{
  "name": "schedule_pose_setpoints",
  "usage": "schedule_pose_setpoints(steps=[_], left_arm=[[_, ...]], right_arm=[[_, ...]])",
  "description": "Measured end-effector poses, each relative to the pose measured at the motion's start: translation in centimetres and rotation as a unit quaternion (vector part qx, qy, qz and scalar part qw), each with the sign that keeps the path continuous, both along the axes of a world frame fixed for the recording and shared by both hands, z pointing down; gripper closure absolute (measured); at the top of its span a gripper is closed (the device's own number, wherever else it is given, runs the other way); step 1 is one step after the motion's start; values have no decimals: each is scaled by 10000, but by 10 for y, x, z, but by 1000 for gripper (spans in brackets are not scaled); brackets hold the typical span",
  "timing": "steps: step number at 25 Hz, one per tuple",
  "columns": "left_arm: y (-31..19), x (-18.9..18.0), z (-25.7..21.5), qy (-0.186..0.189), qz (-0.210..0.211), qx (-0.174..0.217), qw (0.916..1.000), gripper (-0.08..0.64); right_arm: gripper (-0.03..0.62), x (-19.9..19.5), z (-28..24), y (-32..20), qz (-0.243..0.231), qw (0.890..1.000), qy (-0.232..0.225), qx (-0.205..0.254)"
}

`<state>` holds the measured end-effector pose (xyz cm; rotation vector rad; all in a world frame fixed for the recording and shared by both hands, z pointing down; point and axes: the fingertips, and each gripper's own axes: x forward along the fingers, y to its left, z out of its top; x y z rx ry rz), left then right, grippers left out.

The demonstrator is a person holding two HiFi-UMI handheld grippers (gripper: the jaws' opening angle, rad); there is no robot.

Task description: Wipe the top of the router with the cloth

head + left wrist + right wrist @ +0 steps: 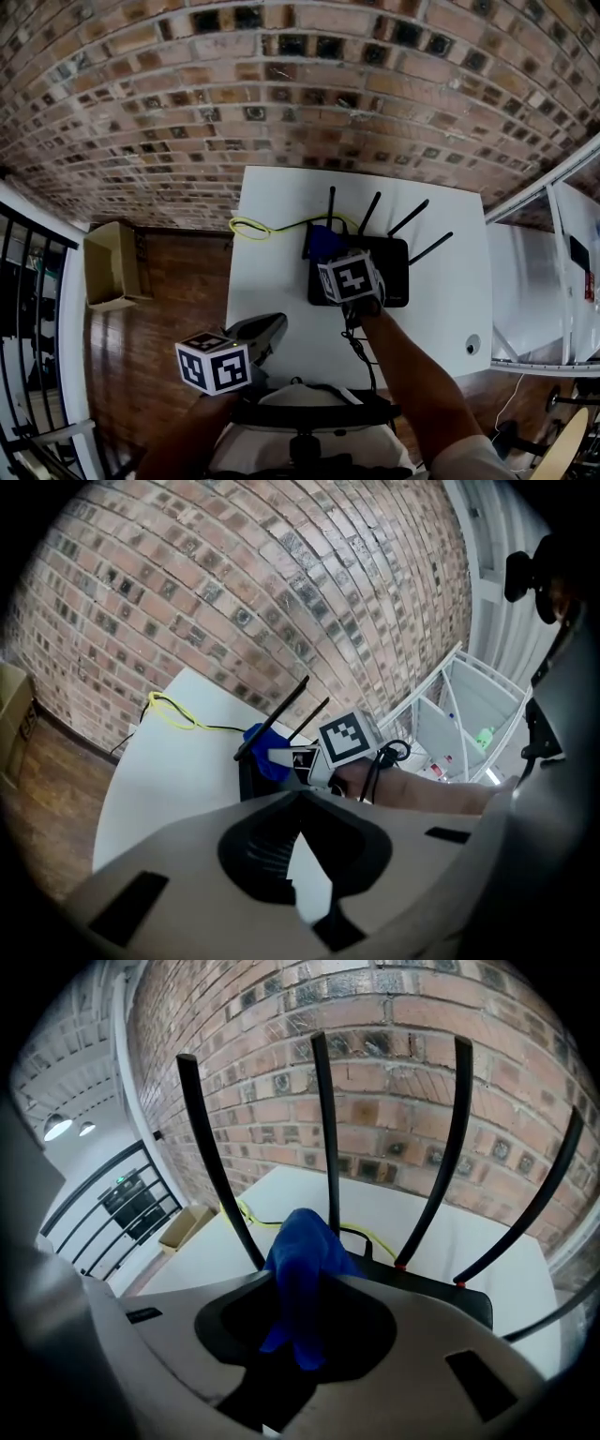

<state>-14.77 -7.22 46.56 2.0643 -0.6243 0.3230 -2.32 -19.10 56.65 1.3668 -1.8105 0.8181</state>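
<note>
While my right gripper (pixel 302 1288) pinches the crumpled blue cloth (pixel 300 1246) between narrowly set jaws, the cloth hangs over the back-left corner of the black four-antenna router (pixel 394 262). That router stands near the far edge of the white table (pixel 272 197), by the brick wall (pixel 187 94). Bare tabletop lies left of it and in front. I see my left gripper (pixel 265 333) over the near edge, jaws together and empty.
</note>
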Motion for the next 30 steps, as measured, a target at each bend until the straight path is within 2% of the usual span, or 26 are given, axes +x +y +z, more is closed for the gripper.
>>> schedule_pose_setpoints(steps=[7,13,19,24,30], left_arm=[[0,6,2,11,-23,-16,10000,532],[1,17,2,55,52,-85,9999,532],[-2,36,1,45,222,14,9997,534],[5,59,0,42,454,5,9990,532],[14,80,-4,32,618,-8,9981,532]], right_arm=[[465,8,-5,-2,20,10000,-47,83],[465,28,-38,10,-105,9983,-92,571],[465,100,-45,55,-20,9967,212,785],[465,174,-31,92,501,9961,414,602],[465,230,-20,115,903,9926,704,416]])
